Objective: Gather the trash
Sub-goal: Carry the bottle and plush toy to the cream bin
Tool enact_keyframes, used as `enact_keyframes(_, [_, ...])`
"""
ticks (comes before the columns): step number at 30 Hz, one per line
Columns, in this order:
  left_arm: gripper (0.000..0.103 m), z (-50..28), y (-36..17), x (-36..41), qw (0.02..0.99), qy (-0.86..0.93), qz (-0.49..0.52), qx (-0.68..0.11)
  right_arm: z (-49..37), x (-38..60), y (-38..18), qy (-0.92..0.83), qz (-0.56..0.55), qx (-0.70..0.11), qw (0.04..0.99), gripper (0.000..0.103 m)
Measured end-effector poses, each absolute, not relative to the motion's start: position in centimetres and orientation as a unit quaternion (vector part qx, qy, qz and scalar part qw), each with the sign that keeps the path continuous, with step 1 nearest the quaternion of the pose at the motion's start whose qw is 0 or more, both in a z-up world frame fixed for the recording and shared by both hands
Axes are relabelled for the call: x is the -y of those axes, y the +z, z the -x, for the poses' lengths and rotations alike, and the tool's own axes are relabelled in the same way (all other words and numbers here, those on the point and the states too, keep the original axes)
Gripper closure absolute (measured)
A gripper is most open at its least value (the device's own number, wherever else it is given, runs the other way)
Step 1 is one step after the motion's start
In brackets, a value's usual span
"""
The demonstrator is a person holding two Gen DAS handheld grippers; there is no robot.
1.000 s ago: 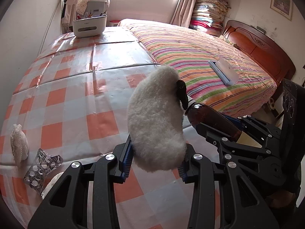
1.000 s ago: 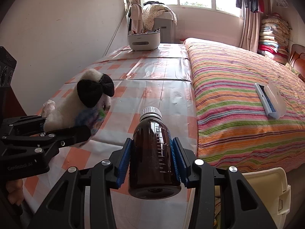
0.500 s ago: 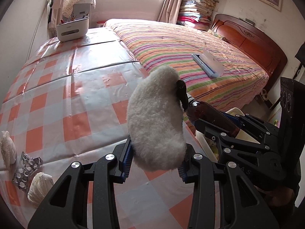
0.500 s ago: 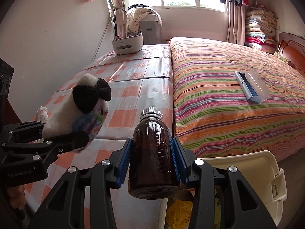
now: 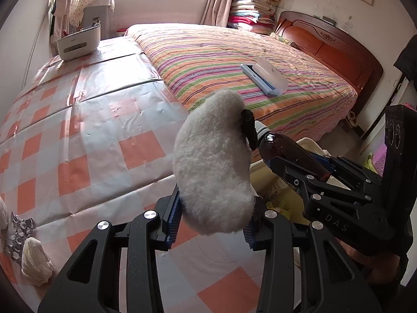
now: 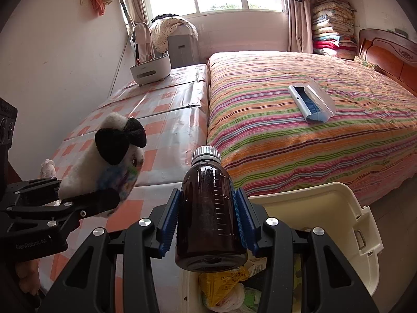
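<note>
My left gripper (image 5: pixel 212 220) is shut on a white fluffy slipper (image 5: pixel 212 167) with a black bow, held above the right edge of the checkered table (image 5: pixel 86 130). The slipper (image 6: pixel 109 161) also shows at the left of the right wrist view. A brown medicine bottle (image 6: pixel 209 208) with a silver cap stands between the blue pads of my right gripper (image 6: pixel 209 217), which is shut on it. Bottle and gripper hang over an open cream trash bin (image 6: pixel 336 203) holding yellow wrappers (image 6: pixel 224 281). On the table's near left lie an empty blister pack (image 5: pixel 18 230) and crumpled white tissue (image 5: pixel 34 260).
A striped bed (image 5: pixel 247 62) fills the right side, with a silver and blue case (image 5: pixel 264 78) on it. A white organiser box (image 5: pixel 78 40) stands at the table's far end. The wooden headboard (image 5: pixel 336 49) and stacked blankets (image 5: pixel 254 7) line the far wall.
Both grippers have moved right, off the table's middle toward its edge. The cream bin has come into view under the bottle. Both grips are unchanged.
</note>
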State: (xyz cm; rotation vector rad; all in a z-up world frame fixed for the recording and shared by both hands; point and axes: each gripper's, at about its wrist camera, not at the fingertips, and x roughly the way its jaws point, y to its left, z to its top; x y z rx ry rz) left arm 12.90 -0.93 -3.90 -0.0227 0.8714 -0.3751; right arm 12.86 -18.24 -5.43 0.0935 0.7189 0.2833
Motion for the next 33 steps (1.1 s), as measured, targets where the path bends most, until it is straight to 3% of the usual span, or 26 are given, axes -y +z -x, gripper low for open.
enact_keyframes(33, [0.064, -12.1, -4.7, 6.4, 0.876, -0.225, -0.017, -0.426, -10.3, 23.7, -5.9, 0.019, -0.076, -0.32, 0.944, 0.061])
